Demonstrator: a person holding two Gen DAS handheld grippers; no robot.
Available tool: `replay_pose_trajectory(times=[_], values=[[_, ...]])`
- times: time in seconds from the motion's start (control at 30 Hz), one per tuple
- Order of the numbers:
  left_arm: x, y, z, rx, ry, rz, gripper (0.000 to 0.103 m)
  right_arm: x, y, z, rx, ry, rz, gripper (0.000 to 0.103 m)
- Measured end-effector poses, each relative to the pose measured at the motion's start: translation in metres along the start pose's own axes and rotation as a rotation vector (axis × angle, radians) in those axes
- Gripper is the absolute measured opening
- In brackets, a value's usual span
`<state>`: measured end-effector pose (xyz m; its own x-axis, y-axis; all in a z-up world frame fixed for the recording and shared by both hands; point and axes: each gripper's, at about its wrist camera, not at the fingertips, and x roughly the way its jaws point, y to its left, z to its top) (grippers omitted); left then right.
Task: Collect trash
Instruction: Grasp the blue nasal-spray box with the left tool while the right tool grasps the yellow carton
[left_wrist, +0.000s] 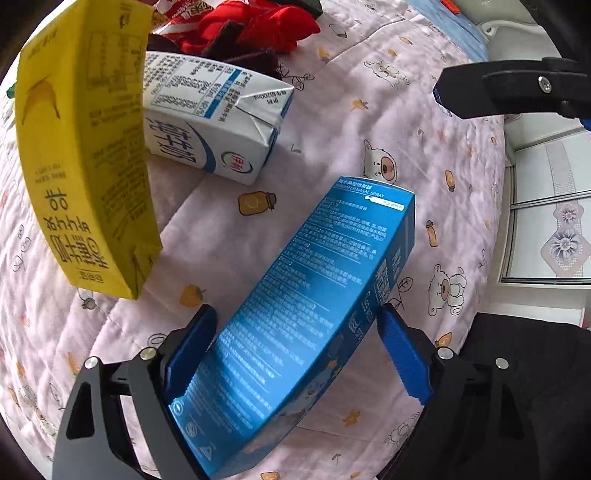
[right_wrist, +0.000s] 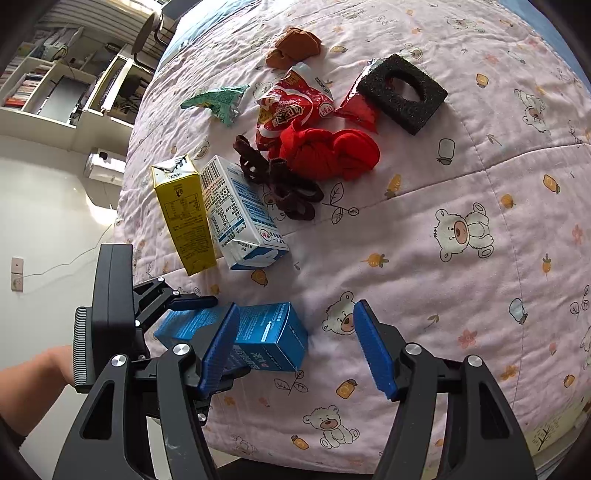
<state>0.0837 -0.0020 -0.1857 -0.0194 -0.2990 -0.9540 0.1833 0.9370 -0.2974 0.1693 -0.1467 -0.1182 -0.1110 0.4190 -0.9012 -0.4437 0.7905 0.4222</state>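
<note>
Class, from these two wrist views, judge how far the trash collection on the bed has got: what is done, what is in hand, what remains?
Done: nothing visibly collected; no bin is in view. In hand: the left gripper straddles the blue nasal spray box, fingers apparently not pressing it. The right gripper is open and empty. Left: yellow carton, white milk carton, red snack bag, green wrapper, black foam.

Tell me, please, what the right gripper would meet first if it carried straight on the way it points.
Probably the bare pink quilt: the right gripper stands open with nothing between its fingers. The blue nasal spray box lies just beside its left finger and may be brushed; depth is unclear.
</note>
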Motion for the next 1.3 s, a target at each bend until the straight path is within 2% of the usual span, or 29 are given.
replay_pose_trajectory(times=[0.03, 0.07, 0.13, 0.2, 0.27, 0.37, 0.53, 0.63, 0.77, 0.9, 1.07, 1.2, 1.3], values=[[0.003, -0.002, -0.001, -0.004, 0.006, -0.016, 0.074, 0.001, 0.001, 0.001, -0.001, 0.003, -0.003, 0.063], [0.006, -0.005, -0.003, 0.002, 0.015, -0.019, 0.056, 0.002, 0.001, 0.001, -0.003, 0.005, -0.006, 0.063], [0.010, -0.015, -0.008, 0.023, 0.014, 0.025, 0.055, 0.004, 0.003, 0.001, -0.008, 0.011, -0.013, 0.063], [0.008, -0.014, -0.011, -0.018, -0.010, 0.016, 0.054, 0.006, 0.005, 0.001, -0.012, 0.015, -0.014, 0.063], [0.001, -0.006, -0.016, -0.116, -0.046, -0.046, 0.053, 0.008, 0.009, 0.000, -0.021, 0.020, -0.014, 0.063], [-0.018, 0.004, -0.027, -0.246, -0.128, -0.097, 0.053, 0.010, 0.020, 0.001, -0.040, 0.025, -0.009, 0.063], [-0.053, 0.038, -0.060, -0.506, -0.264, -0.149, 0.053, 0.012, 0.046, 0.007, -0.057, 0.016, 0.048, 0.062], [-0.069, 0.063, -0.078, -0.611, -0.316, -0.148, 0.053, 0.017, 0.069, 0.015, -0.080, -0.004, 0.075, 0.062], [-0.084, 0.089, -0.089, -0.660, -0.348, -0.112, 0.053, 0.026, 0.086, 0.031, -0.082, -0.050, 0.048, 0.062], [-0.088, 0.097, -0.087, -0.652, -0.364, -0.102, 0.053, 0.035, 0.090, 0.052, -0.064, -0.057, 0.047, 0.062], [-0.093, 0.105, -0.084, -0.661, -0.385, -0.123, 0.053, 0.046, 0.115, 0.069, -0.115, -0.044, 0.048, 0.062], [-0.103, 0.123, -0.099, -0.705, -0.417, -0.149, 0.053, 0.059, 0.129, 0.080, -0.066, -0.021, 0.104, 0.062], [-0.105, 0.133, -0.107, -0.731, -0.421, -0.144, 0.053, 0.075, 0.139, 0.085, -0.045, 0.014, 0.060, 0.060]])
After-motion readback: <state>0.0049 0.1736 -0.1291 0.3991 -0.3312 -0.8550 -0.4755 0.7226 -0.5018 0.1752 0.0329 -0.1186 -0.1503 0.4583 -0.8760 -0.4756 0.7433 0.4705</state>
